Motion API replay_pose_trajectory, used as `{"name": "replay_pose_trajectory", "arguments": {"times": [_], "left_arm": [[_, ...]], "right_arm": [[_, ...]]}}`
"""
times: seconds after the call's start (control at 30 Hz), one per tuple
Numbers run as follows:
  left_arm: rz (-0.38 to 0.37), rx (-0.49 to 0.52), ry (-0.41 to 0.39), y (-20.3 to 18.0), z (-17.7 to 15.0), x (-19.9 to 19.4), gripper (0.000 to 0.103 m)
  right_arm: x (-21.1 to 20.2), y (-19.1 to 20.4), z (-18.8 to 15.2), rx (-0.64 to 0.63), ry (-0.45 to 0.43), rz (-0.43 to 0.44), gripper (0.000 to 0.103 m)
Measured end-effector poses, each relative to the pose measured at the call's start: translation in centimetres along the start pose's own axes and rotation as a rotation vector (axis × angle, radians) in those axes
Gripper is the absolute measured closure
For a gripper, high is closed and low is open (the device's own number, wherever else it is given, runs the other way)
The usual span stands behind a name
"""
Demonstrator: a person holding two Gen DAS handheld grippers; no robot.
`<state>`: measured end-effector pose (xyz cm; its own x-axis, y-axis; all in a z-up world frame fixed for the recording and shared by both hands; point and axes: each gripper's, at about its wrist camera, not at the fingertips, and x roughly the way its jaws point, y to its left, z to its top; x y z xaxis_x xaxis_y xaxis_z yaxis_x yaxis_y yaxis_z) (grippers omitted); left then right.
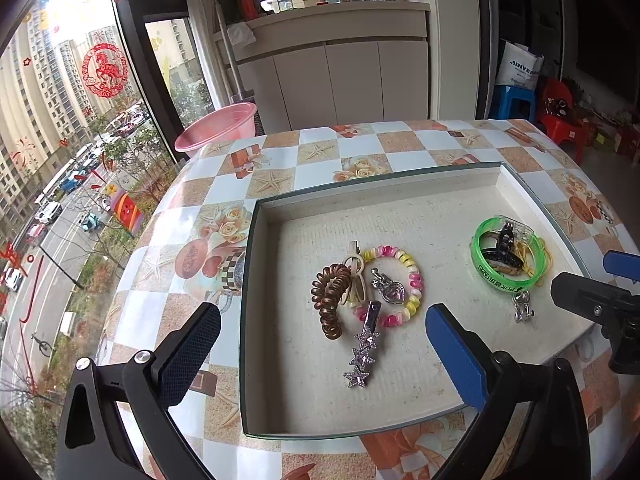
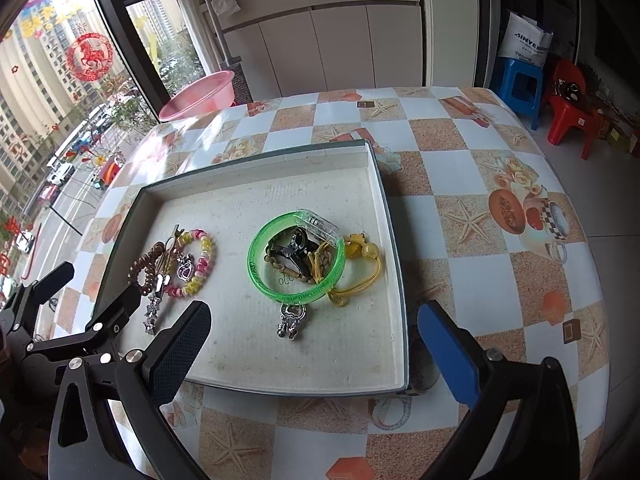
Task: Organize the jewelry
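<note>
Left gripper (image 1: pixel 322 354) jaws wide apart, nothing between the pads, hovering over the near-left part of the shallow white rectangular tray (image 1: pixel 380 188). Directly ahead between its fingers: silver hair clip with three rhinestone stars (image 1: pixel 362 350). Just beyond it, a coiled brown spiral hair tie (image 1: pixel 330 300), a pink-yellow-white beaded bracelet (image 1: pixel 400 280) and a silver heart pendant (image 1: pixel 390 290) lying inside the bracelet loop, all touching or overlapping.

Right gripper (image 2: pixel 314 350) also fully spread, empty, over the tray's near edge; its right finger sits outside the tray rim, over the counter (image 2: pixel 500 160) with its checkered starfish-and-rose cover. Just ahead: small silver charm (image 2: pixel 292 320) touching the near side of a translucent green plastic bangle (image 2: pixel 260 276). Inside the bangle: a black claw clip (image 2: pixel 296 246) and a wooden bead bracelet (image 2: pixel 280 266). Yellow elastic hair tie (image 2: pixel 360 268) lies to the bangle's right, overlapping it. A clear plastic piece (image 2: pixel 320 224) rests on the bangle's far rim.

No earlier frame given, so no call on jaw motion.
</note>
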<state>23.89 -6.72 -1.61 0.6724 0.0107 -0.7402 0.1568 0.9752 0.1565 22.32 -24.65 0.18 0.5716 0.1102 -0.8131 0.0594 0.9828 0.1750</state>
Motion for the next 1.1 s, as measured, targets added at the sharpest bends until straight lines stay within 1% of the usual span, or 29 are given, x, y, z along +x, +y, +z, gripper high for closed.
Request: {"name": "replay_pose_trajectory", "arguments": {"times": [0.07,0.13,0.2,0.37,0.57,0.7,1.0,1.1], "left_arm": [[-0.001,-0.003,0.005,0.1,-0.3,-0.2,0.000],[-0.011,-0.014,0.012,0.3,-0.7,-0.5,0.000],[-0.021,-0.022,0.012,0.5,-1.2,-0.9,0.000],[-0.021,-0.025,0.006,0.6,-2.4,-2.1,0.000],[-0.034,-0.056,-0.007,1.2,-4.2,-4.0,0.000],[-0.037,-0.080,-0.021,1.7,-5.6,-5.3,0.000],[-0.027,-0.133,-0.076,2.1,-8.8,-8.2,0.000],[-0.025,-0.139,-0.083,2.1,-9.9,-8.7,0.000]], "right_arm": [[0.0,0.2,-0.2,-0.013,0.015,-0.018,0.000],[0.1,0.4,-0.5,-0.023,0.037,-0.019,0.000],[-0.1,0.4,-0.9,-0.020,0.040,-0.014,0.000],[-1.0,0.6,-1.9,-0.027,0.018,-0.023,0.000],[-2.4,0.9,-3.0,-0.035,-0.017,-0.040,0.000],[-3.6,1.3,-4.4,-0.052,-0.049,-0.056,0.000],[-6.1,2.0,-8.0,-0.050,-0.110,-0.050,0.000],[-7.0,2.4,-9.0,-0.054,-0.128,-0.049,0.000]]}}
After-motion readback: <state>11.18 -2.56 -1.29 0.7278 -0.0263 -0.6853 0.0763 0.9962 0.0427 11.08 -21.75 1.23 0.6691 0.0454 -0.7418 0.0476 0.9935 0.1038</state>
